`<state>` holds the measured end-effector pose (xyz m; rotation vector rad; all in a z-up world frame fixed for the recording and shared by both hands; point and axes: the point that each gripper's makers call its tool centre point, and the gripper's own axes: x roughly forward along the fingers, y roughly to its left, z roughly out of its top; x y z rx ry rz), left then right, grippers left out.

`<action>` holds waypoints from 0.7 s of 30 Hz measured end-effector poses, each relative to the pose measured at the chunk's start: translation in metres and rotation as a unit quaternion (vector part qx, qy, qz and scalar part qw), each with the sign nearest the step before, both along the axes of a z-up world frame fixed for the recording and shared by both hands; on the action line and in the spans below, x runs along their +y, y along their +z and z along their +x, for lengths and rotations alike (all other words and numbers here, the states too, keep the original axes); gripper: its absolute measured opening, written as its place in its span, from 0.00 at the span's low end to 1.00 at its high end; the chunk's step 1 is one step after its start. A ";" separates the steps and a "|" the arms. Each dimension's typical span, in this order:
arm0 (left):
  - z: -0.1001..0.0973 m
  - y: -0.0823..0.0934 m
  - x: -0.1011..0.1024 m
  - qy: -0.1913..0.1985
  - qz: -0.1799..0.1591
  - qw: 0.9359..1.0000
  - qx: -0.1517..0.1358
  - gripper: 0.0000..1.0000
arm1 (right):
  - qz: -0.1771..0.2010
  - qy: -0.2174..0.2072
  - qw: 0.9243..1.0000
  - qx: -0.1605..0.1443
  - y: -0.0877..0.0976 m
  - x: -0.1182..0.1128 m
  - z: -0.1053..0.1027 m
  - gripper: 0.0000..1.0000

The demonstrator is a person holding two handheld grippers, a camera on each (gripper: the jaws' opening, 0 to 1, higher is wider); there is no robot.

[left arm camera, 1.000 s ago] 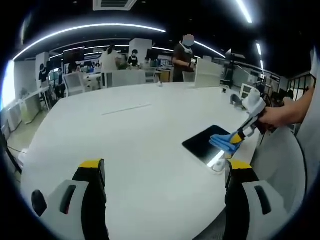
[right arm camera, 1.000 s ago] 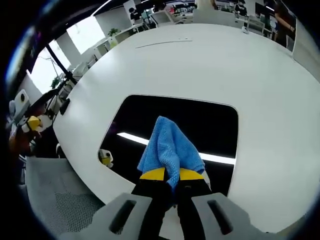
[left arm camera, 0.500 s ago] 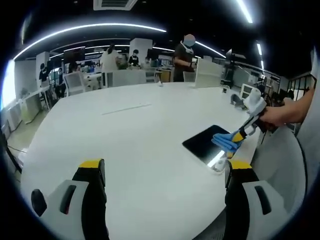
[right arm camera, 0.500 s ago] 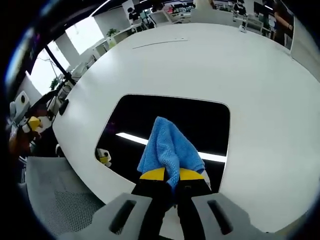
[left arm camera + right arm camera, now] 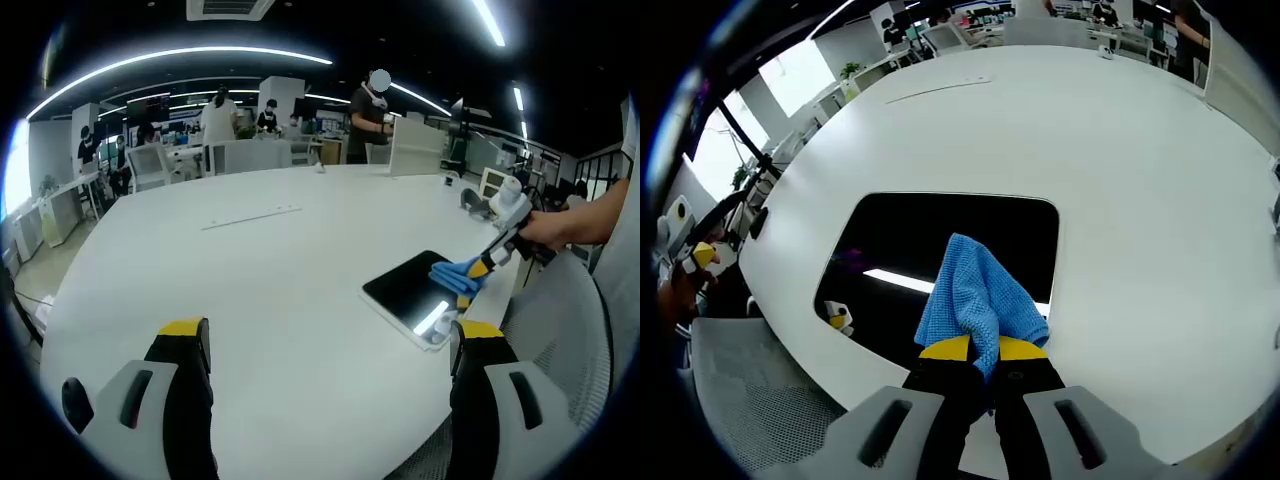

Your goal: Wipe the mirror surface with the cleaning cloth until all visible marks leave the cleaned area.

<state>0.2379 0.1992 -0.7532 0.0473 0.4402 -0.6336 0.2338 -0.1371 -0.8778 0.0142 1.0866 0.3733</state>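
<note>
A wide white surface with a rounded edge spreads across both views, set in an open office with long ceiling light strips, desks, white chairs and several people standing at the far side, toward 12 o'clock in the left gripper view. A thin strip lies on the surface well beyond the mirror. A grey mesh chair sits just off the surface edge.

The mirror, a dark rounded rectangle reflecting a light strip, lies flat near the surface's edge. In the right gripper view the right gripper has its jaws closed tight on the cleaning cloth, a bunched blue cloth that rises toward 12 o'clock from the jaws and rests over the mirror's near part. A faint smudge may show on the mirror at about 9 o'clock from the cloth.

The left gripper holds its jaws wide apart, grasping nothing, with the mirror toward 2 o'clock
</note>
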 end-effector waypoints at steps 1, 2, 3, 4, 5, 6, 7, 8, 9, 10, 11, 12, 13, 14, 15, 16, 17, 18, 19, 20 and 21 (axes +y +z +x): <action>0.000 0.000 0.000 0.000 0.000 1.000 0.000 0.99 | 0.000 -0.002 1.000 0.000 0.000 -0.002 0.000 0.02; 0.000 0.000 0.000 -0.001 0.000 1.000 0.000 0.99 | 0.000 -0.005 1.000 0.000 0.000 -0.004 0.000 0.02; 0.000 0.000 0.000 -0.001 0.000 1.000 0.000 0.99 | 0.000 -0.006 1.000 0.000 0.000 -0.005 0.000 0.02; 0.000 0.000 -0.001 -0.001 0.000 1.000 0.000 0.99 | 0.000 -0.007 1.000 0.000 0.000 -0.006 0.000 0.02; -0.001 0.000 -0.002 -0.002 0.000 1.000 0.000 0.99 | 0.000 -0.008 1.000 -0.001 0.000 -0.006 0.000 0.02; -0.002 0.000 -0.003 -0.003 0.001 1.000 0.000 0.99 | 0.000 -0.008 1.000 -0.001 0.000 -0.006 0.000 0.02; -0.002 0.000 -0.004 -0.004 0.002 1.000 0.001 0.99 | 0.000 -0.008 1.000 -0.001 0.000 -0.006 0.000 0.02; -0.003 0.000 -0.004 -0.004 0.002 1.000 0.001 0.99 | -0.002 -0.007 1.000 -0.001 0.000 -0.006 0.000 0.02; -0.003 0.000 -0.005 -0.005 0.002 1.000 0.001 0.99 | -0.002 -0.006 1.000 -0.001 0.000 -0.006 0.000 0.02; -0.004 0.001 -0.007 -0.005 0.002 1.000 0.001 0.99 | -0.003 -0.006 1.000 -0.001 -0.001 -0.006 0.000 0.02; -0.005 0.001 -0.006 -0.004 0.002 1.000 0.002 0.99 | -0.004 -0.006 1.000 -0.001 -0.001 -0.006 0.001 0.02; -0.004 0.000 -0.005 -0.004 0.002 1.000 0.002 0.99 | -0.004 -0.007 1.000 -0.002 -0.001 -0.006 0.001 0.02; -0.004 0.000 -0.004 -0.003 0.002 1.000 0.002 0.99 | -0.004 -0.007 1.000 -0.003 -0.001 -0.006 0.002 0.02; -0.004 0.000 -0.003 -0.003 0.002 1.000 0.003 0.99 | -0.004 -0.008 1.000 -0.003 -0.001 -0.005 0.002 0.02; -0.004 -0.001 -0.002 -0.002 0.002 1.000 0.003 0.99 | -0.005 -0.009 1.000 -0.004 0.000 -0.005 0.004 0.02; -0.003 -0.001 -0.001 -0.002 0.002 1.000 0.003 0.99 | -0.005 -0.011 1.000 -0.004 0.000 -0.005 0.004 0.02; -0.003 -0.001 -0.001 -0.002 0.003 1.000 0.002 0.99 | -0.005 -0.012 1.000 -0.005 0.000 -0.005 0.006 0.02; -0.003 -0.001 -0.001 -0.002 0.003 1.000 0.002 0.99 | -0.005 -0.012 1.000 -0.005 0.000 -0.005 0.006 0.02; -0.002 -0.001 0.000 -0.001 0.003 1.000 0.002 0.99 | -0.004 -0.013 1.000 -0.007 0.000 -0.005 0.007 0.02; -0.002 0.000 0.000 -0.001 0.002 1.000 0.001 0.99 | -0.004 -0.015 1.000 -0.007 0.000 -0.005 0.009 0.02; -0.002 0.000 0.001 0.000 0.003 1.000 0.000 0.99 | -0.004 -0.015 1.000 -0.008 0.000 -0.005 0.010 0.02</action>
